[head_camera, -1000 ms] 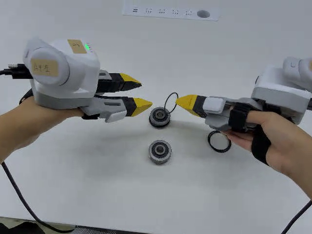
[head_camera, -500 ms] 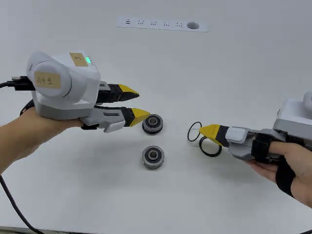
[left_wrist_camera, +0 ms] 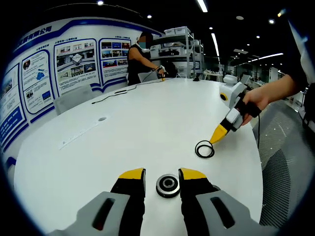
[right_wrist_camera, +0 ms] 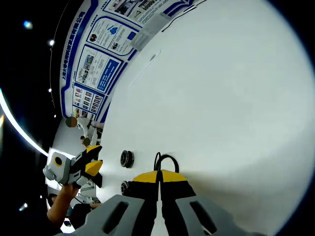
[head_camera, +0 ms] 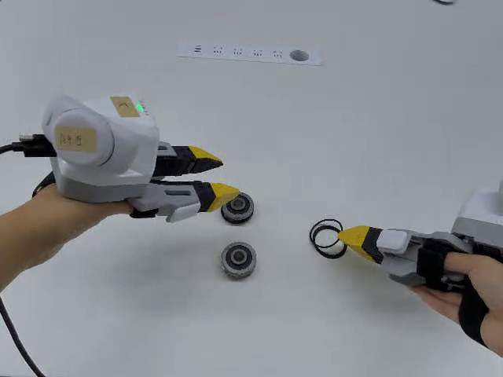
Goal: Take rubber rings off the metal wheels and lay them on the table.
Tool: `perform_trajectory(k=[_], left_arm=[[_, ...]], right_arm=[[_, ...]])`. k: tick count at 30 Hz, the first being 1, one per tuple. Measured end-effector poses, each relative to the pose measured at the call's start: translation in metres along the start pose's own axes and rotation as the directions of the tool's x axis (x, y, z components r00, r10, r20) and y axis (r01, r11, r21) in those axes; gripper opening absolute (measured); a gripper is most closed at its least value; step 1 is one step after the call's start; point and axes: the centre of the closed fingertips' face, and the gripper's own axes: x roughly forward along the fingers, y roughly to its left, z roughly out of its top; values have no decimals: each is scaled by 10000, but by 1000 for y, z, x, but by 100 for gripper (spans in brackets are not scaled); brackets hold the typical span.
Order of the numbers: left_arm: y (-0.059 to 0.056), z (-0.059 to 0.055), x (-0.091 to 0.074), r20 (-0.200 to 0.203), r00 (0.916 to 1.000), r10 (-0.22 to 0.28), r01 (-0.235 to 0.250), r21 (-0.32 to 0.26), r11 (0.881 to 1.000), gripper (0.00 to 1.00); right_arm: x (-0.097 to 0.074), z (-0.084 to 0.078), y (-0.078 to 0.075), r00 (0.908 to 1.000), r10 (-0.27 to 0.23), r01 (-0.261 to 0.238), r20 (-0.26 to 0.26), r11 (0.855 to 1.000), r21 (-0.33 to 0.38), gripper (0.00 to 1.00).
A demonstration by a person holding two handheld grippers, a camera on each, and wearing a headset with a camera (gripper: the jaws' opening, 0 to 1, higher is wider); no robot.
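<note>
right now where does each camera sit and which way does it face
Head view: on the headset, looking down at the table; shows left gripper, right gripper, both hands.
Left gripper view: on the left gripper, facing a wheel between its open fingers.
Right gripper view: on the right gripper, rolled, its shut fingers holding a ring.
Shared: each gripper view sees the other gripper.

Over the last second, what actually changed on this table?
The right gripper carried a rubber ring away from the far wheel, rightward and down to the table, next to the ring already lying there. Its jaws are still shut on it. The left gripper stayed open at the far wheel, and that wheel and the near wheel kept their places.
</note>
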Motion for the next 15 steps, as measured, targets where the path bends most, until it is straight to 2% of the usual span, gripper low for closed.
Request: perform_trajectory(k=[5,8,10,13,15], left_arm=[[-1,1,0,23,10000,-3,3,31,10000,28],[-2,0,1,-27,10000,-30,31,24,10000,28],[-2,0,0,-62,10000,-38,38,40,10000,28],[-2,-1,0,-91,10000,-25,25,32,10000,27],[-1,-3,1,-140,9999,-26,27,59,10000,27]], right_arm=[[-1,-1,-2,9991,-415,413,-28,9981,-460,5],[-4,-1,-8,9953,-971,964,-57,9924,-771,7],[-5,-1,-8,9944,-1056,1049,-33,9907,-867,7],[-9,6,-9,9906,-1321,1353,343,9834,-1209,8],[-9,12,-5,9918,-1133,1208,600,9825,-1419,10]])
